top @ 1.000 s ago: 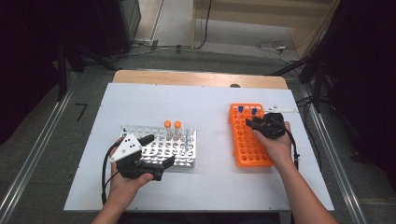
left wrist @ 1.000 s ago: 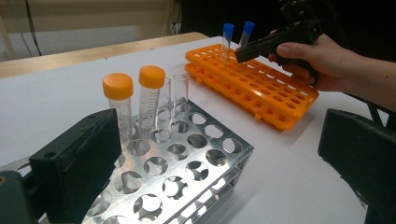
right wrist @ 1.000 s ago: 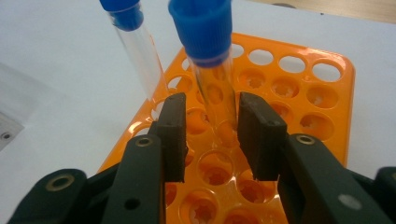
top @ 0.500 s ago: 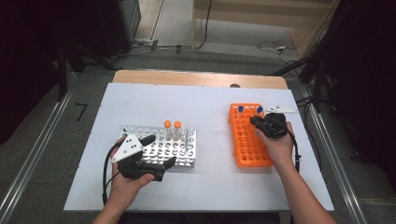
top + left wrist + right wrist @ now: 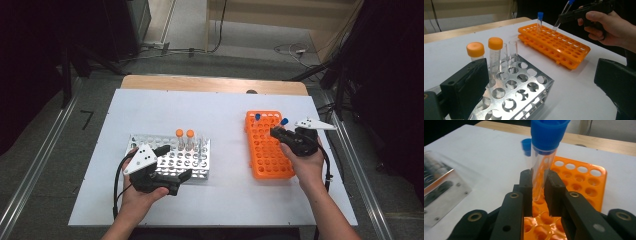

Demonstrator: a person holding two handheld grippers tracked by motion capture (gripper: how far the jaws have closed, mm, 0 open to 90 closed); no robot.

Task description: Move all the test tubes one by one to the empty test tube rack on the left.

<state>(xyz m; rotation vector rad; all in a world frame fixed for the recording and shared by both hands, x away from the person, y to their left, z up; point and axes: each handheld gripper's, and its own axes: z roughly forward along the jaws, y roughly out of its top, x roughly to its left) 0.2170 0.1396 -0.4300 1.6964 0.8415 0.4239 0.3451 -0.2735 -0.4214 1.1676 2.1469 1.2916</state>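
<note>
Right gripper view: jaws clamped on blue-capped tube [image 5: 541,162], just lifted clear of orange rack [image 5: 584,182]; placing elsewhere still ahead.

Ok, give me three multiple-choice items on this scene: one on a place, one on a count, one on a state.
1. Where does the free blue-capped tube stand?
A. in the orange rack
B. in the metal rack
C. flat on the table

2. How many orange-capped tubes stand in the metal rack?
A. one
B. two
C. four

3. How is the right gripper?
A. open over the table
B. shut on nothing
C. shut on a blue-capped tube

Key: 1 A, the high view shows it upright at the orange rack's far end. 2 B, the left gripper view shows two orange caps side by side. 3 C, the right gripper view shows both jaws pressed on the clear tube, tilted above the orange rack.
</note>
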